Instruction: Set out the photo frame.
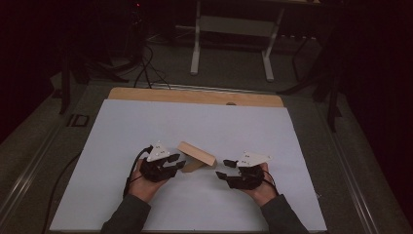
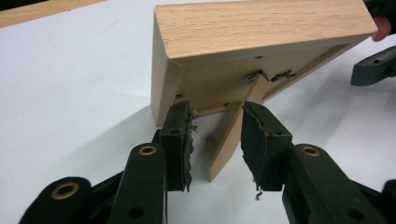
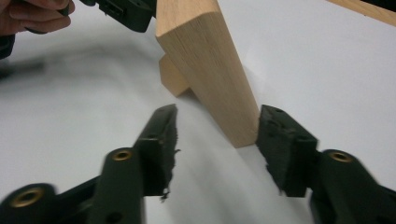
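Both grippers gape, left gripper (image 2: 215,135) straddling the easel leg (image 2: 229,142) behind the wooden picture frame (image 2: 261,37), right gripper (image 3: 217,140) at the frame's end, which stands mid-sheet on the white table cover (image 1: 243,122); I'd pinch the leg squarely, brace the frame; no readable markings.

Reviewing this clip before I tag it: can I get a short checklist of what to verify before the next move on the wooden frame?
1. Wooden frame propped on its stand leg, on the white sheet: ok.
2. Left gripper open, leg between its jaws: ok.
3. Left gripper pads closed on the leg: not ok, gaps both sides.
4. Right gripper open at the frame's end: ok.
5. Right gripper touching the frame: cannot tell.
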`<action>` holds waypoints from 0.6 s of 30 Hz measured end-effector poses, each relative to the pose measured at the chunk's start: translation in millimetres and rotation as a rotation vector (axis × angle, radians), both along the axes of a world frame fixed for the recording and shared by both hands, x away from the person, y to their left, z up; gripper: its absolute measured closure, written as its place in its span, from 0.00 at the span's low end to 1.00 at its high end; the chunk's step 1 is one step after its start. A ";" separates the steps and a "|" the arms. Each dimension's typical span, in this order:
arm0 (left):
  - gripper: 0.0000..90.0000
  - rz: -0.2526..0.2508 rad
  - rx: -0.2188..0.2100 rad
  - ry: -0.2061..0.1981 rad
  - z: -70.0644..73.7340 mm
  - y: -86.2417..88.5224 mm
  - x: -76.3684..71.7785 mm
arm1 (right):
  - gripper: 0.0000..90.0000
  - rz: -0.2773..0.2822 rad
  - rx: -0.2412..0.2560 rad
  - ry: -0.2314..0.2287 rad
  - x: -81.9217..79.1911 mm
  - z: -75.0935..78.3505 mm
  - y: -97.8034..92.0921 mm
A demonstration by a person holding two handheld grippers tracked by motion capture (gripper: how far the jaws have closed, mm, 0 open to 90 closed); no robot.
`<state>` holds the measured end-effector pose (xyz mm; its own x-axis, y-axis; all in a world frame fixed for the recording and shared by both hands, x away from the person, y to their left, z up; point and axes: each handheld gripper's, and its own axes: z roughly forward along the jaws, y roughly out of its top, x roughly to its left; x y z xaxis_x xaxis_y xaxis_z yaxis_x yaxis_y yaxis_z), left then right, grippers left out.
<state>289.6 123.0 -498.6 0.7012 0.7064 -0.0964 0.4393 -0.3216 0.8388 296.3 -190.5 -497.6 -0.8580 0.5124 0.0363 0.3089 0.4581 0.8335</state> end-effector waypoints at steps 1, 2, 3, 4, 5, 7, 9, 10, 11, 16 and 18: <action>0.72 0.005 0.002 -0.003 0.0 0.2 0.3 | 0.56 0.001 0.000 0.002 0.4 -0.2 -0.8; 0.73 0.003 -0.003 -0.002 0.0 0.5 0.8 | 0.59 0.002 0.000 0.004 0.7 -0.4 -1.5; 0.75 0.004 -0.005 -0.003 0.0 0.4 0.9 | 0.63 0.006 -0.004 0.004 1.2 -0.8 -2.4; 0.76 0.007 -0.005 -0.005 0.1 0.1 0.9 | 0.65 0.004 -0.005 0.005 1.4 -1.0 -2.9; 0.77 0.005 -0.006 -0.003 0.0 -0.2 1.2 | 0.68 0.001 -0.006 0.005 1.9 -1.4 -3.4; 0.80 0.009 -0.002 -0.002 -0.4 -0.8 1.8 | 0.77 -0.008 -0.008 0.002 3.2 -1.8 -3.8; 0.84 0.007 0.000 0.003 -1.1 -0.8 3.0 | 0.87 -0.026 -0.018 -0.005 4.2 -1.7 -2.7; 0.85 0.010 0.000 0.005 -1.6 -1.3 3.4 | 0.91 -0.028 -0.019 -0.006 4.6 -1.6 -2.3; 0.87 0.010 0.002 0.006 -2.0 -1.6 3.9 | 0.97 -0.033 -0.017 -0.011 5.3 -1.3 -1.6; 0.95 0.015 0.007 0.007 -2.9 -4.1 6.0 | 1.00 -0.080 -0.016 -0.015 11.4 0.1 2.7; 0.99 0.015 0.011 0.006 -2.9 -5.5 7.2 | 1.00 -0.097 -0.006 -0.018 13.9 1.7 5.0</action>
